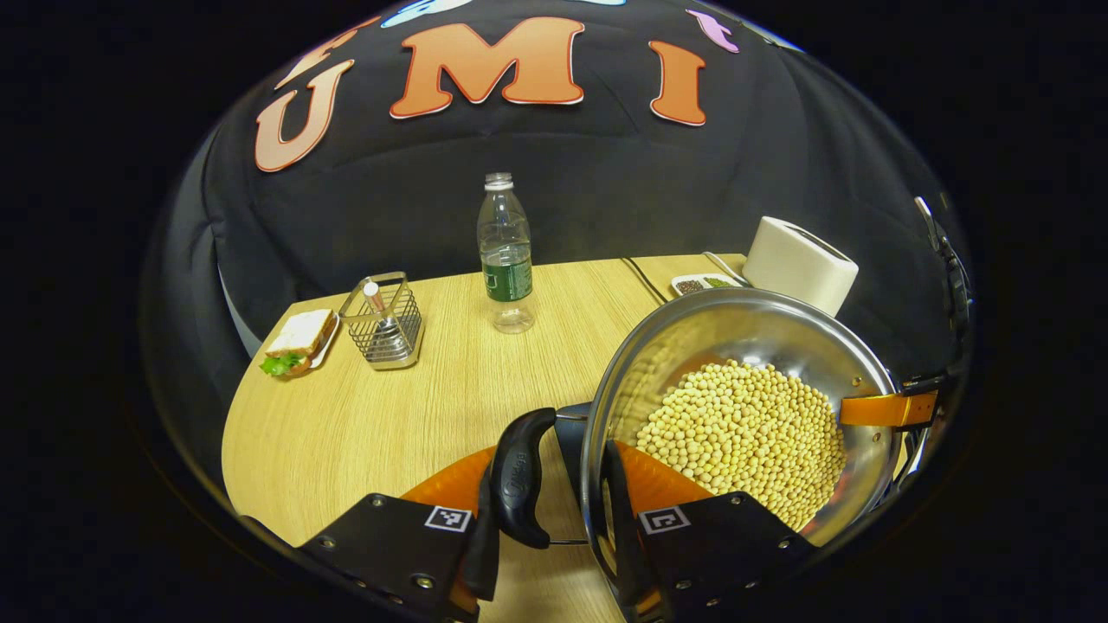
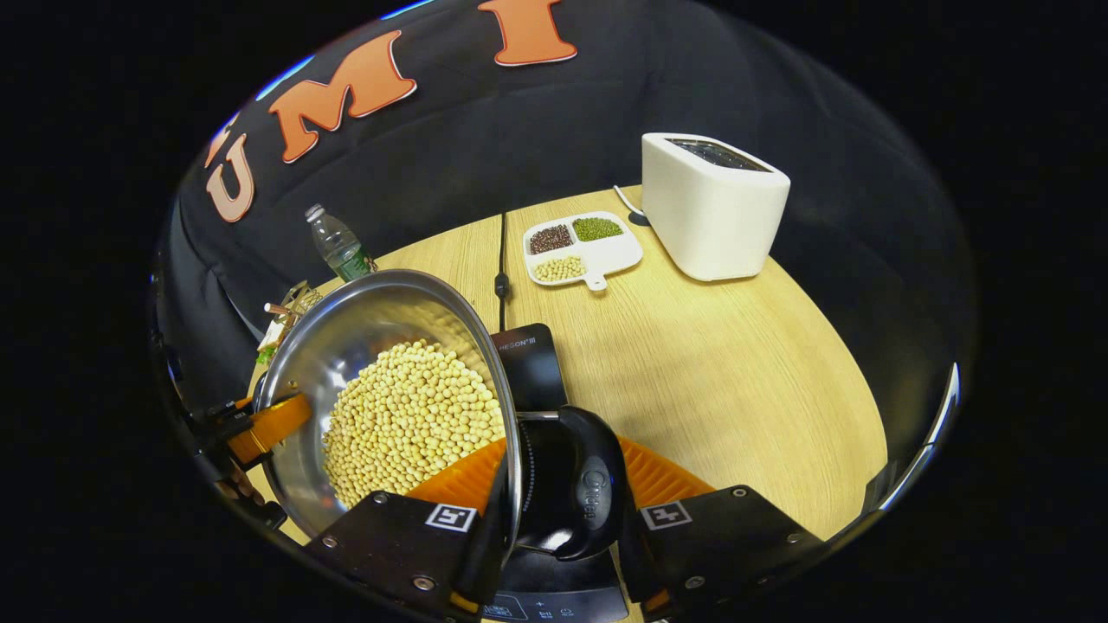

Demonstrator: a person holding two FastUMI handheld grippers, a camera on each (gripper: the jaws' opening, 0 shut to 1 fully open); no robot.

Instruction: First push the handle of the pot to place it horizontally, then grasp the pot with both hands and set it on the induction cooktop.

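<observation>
One pot, one bottle, one toaster, one sandwich, one wire caddy, one sectioned dish

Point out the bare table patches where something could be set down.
Widest bare patch: right of the pot, in front of the toaster and divided dish. Another lies between the wire basket, bottle and left gripper. Crowded: around the cooktop.

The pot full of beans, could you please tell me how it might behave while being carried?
The pot is probably heavy, being heaped with beans. Its polished steel wall looks slippery. Tilting it could spill the loose beans, since it has no lid.
</observation>
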